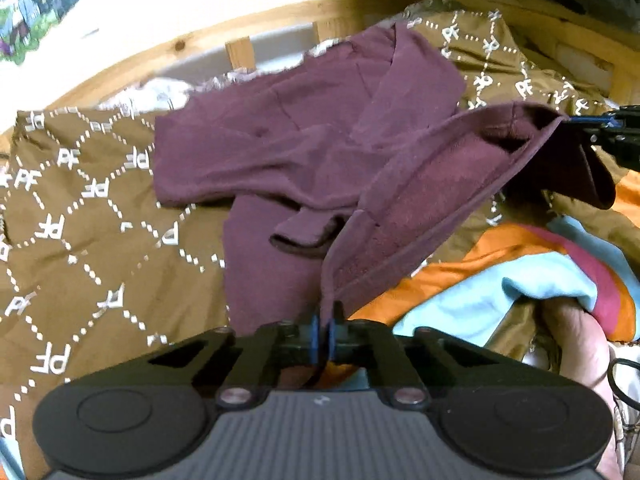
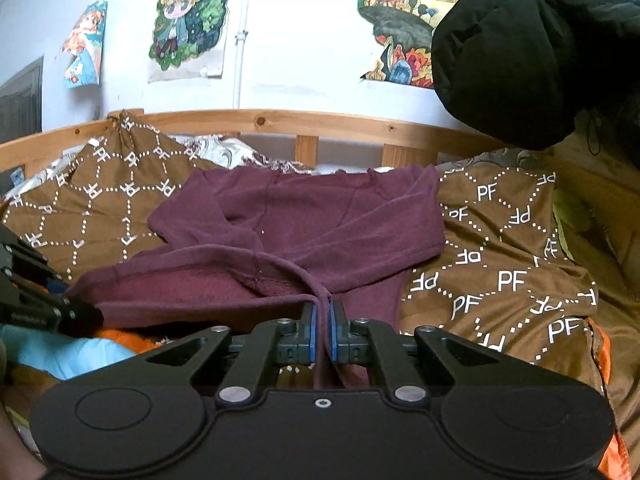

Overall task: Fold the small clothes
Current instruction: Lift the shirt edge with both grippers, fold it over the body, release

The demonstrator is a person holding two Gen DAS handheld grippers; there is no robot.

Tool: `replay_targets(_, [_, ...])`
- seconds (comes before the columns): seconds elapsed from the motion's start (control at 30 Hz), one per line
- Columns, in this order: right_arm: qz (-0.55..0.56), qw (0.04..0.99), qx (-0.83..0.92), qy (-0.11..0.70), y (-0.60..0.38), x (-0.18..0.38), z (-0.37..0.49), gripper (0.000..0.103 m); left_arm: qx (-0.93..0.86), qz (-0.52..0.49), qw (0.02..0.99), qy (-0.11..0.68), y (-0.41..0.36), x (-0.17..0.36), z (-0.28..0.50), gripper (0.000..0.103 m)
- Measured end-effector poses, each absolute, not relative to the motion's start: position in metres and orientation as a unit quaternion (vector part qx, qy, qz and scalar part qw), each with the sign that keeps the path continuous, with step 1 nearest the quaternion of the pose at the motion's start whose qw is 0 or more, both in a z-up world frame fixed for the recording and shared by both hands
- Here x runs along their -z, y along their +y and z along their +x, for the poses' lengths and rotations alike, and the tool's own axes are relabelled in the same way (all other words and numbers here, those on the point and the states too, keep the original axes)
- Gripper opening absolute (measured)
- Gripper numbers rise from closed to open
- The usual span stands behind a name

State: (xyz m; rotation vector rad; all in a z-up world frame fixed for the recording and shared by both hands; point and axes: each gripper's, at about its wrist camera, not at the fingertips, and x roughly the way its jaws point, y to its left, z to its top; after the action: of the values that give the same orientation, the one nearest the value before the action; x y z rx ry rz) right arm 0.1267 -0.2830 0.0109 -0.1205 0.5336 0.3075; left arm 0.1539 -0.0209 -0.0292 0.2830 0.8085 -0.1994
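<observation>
The maroon sweatshirt (image 2: 304, 216) (hem edge lifted) is laid lengthwise toward the headboard (image 2: 280, 120), its hem clamped by the left gripper (image 1: 323, 330) and right gripper (image 2: 322, 328).

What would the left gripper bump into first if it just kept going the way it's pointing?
Probably the maroon sweatshirt itself: the left gripper already pinches its hem, and the body lies spread straight ahead. Depth is hard to judge.

Wooden bed (image 2: 280, 120) (brown quilt (image 2: 500, 260), maroon sweatshirt (image 2: 320, 216))
</observation>
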Motion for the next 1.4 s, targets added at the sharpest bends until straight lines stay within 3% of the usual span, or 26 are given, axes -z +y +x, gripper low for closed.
replay_targets(0.23, [-0.127, 0.949, -0.126, 0.258, -0.268, -0.024, 0.115, 0.004, 0.084, 0.139, 0.939, 0.304, -0.017, -0.007, 0.121, 0.001])
replay_targets(0.63, [-0.141, 0.964, -0.113, 0.197, -0.280, -0.073, 0.033, 0.004, 0.128, 0.150, 0.940, 0.278, -0.017, -0.071, 0.034, 0.001])
replay_targets(0.93, [-0.141, 0.958, -0.142, 0.203, -0.291, -0.128, -0.067, 0.003, 0.196, 0.157, 0.917, 0.309, -0.003, -0.108, -0.033, 0.001])
replay_targets(1.17, [-0.179, 0.953, -0.143, 0.197, -0.285, -0.140, -0.067, 0.003, 0.174, 0.169, 0.930, 0.277, -0.007, -0.124, 0.002, 0.002])
replay_targets(1.4, [-0.232, 0.951, -0.109, 0.175, -0.267, -0.133, 0.025, 0.004, 0.132, 0.156, 0.946, 0.252, -0.015, -0.133, 0.085, 0.002])
